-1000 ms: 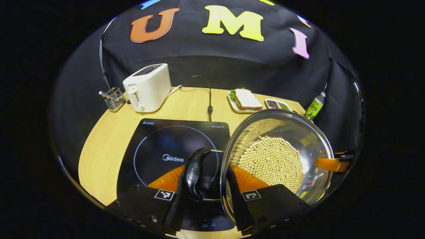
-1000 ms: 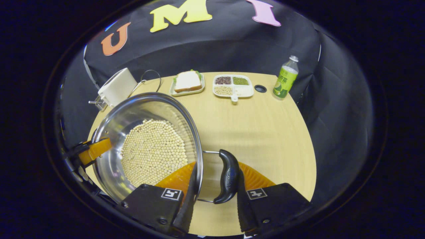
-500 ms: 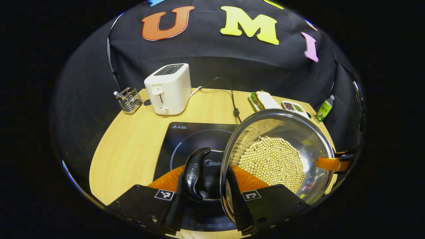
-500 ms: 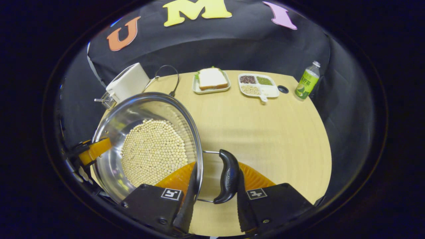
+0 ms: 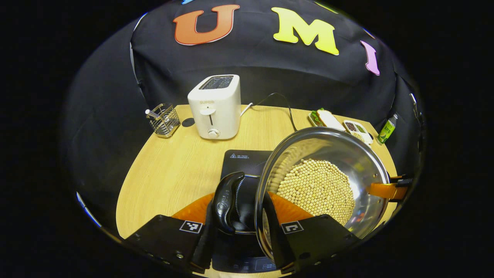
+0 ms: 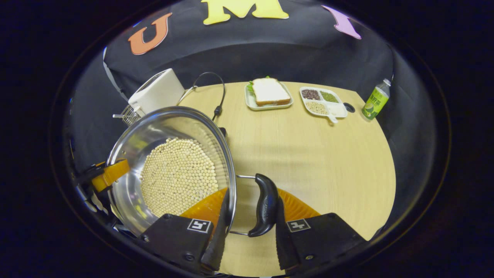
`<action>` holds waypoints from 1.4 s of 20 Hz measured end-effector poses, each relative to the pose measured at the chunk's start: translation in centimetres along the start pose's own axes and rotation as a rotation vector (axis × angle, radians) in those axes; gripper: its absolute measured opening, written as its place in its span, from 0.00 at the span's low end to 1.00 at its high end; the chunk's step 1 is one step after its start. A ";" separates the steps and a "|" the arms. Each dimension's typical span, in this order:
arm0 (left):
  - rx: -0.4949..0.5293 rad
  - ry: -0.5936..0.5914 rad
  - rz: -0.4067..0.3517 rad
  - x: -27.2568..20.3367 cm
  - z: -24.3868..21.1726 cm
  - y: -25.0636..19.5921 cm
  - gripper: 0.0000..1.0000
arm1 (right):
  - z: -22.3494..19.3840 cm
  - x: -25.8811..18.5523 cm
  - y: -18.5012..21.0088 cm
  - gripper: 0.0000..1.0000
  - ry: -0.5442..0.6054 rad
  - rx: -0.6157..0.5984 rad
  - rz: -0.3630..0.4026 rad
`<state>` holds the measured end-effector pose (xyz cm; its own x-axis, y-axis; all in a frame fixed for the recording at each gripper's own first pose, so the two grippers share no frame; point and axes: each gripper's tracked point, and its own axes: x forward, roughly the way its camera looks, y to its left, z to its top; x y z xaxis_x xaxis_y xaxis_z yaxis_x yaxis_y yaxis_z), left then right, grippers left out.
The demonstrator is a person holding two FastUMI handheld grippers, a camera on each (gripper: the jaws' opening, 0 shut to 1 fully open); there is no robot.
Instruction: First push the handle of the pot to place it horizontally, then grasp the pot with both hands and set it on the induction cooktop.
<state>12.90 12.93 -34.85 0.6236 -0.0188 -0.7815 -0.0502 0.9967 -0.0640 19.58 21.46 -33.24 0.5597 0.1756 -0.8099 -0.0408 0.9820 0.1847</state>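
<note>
Left gripper view: our left gripper (image 5: 238, 231) pinches pot (image 5: 328, 154) at its side, one finger outside black handle (image 5: 227, 200), other inside rim. Pot, holding pale beans (image 5: 315, 190), is carried above induction cooktop (image 5: 243, 162) on wooden table (image 5: 173, 170). Toaster (image 5: 215, 106) and wire rack (image 5: 164, 120) stand at far edge.

Right gripper view: our right gripper (image 6: 249, 235) pinches opposite handle (image 6: 265, 210) and rim same way. Sandwich plate (image 6: 269, 92), divided dish (image 6: 323, 101), bottle (image 6: 375, 99) lie well beyond pot.
</note>
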 end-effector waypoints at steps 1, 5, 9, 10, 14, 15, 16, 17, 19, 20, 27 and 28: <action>-0.001 0.002 0.001 0.2 0.0 0.5 0.59 | 0.3 0.3 0.8 0.55 -0.001 0.000 -0.001; -0.005 0.008 0.008 1.1 -0.2 2.0 0.59 | 0.2 1.1 2.3 0.55 0.005 0.002 -0.004; -0.005 0.019 0.008 1.9 -0.6 2.6 0.59 | -0.1 1.8 3.0 0.55 0.022 0.008 -0.016; -0.003 0.018 0.005 2.1 -0.6 2.7 0.59 | -0.2 1.9 3.1 0.55 0.026 0.011 -0.019; -0.014 0.019 -0.022 2.6 -1.3 2.6 0.59 | -0.2 2.1 2.9 0.55 0.017 -0.015 -0.040; -0.014 0.009 -0.026 2.8 -1.2 2.6 0.59 | -0.5 2.0 2.9 0.55 0.026 -0.025 -0.041; -0.013 0.005 -0.028 2.8 -1.4 2.7 0.59 | -0.5 1.9 2.9 0.58 0.025 -0.019 -0.038; -0.008 -0.001 -0.032 3.0 -1.3 2.6 0.60 | -0.5 2.1 2.9 0.58 0.021 -0.019 -0.035; -0.001 -0.008 -0.035 2.7 -1.3 2.7 0.51 | -0.3 2.1 2.8 0.58 -0.001 -0.016 -0.037; -0.001 -0.010 -0.034 2.7 -1.3 2.7 0.61 | -0.3 2.1 2.8 0.60 -0.012 -0.021 -0.039; 0.052 -0.044 -0.008 2.8 -1.7 3.6 0.76 | -0.3 2.3 2.7 0.65 -0.039 -0.026 -0.024; 0.052 -0.056 0.008 2.6 -1.7 4.2 0.82 | -0.4 2.2 2.8 0.73 -0.040 -0.026 -0.014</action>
<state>13.02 16.93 -38.19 0.6663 -0.0080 -0.7457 -0.0157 0.9996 -0.0248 20.39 24.66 -34.76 0.5927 0.1589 -0.7896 -0.0536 0.9860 0.1582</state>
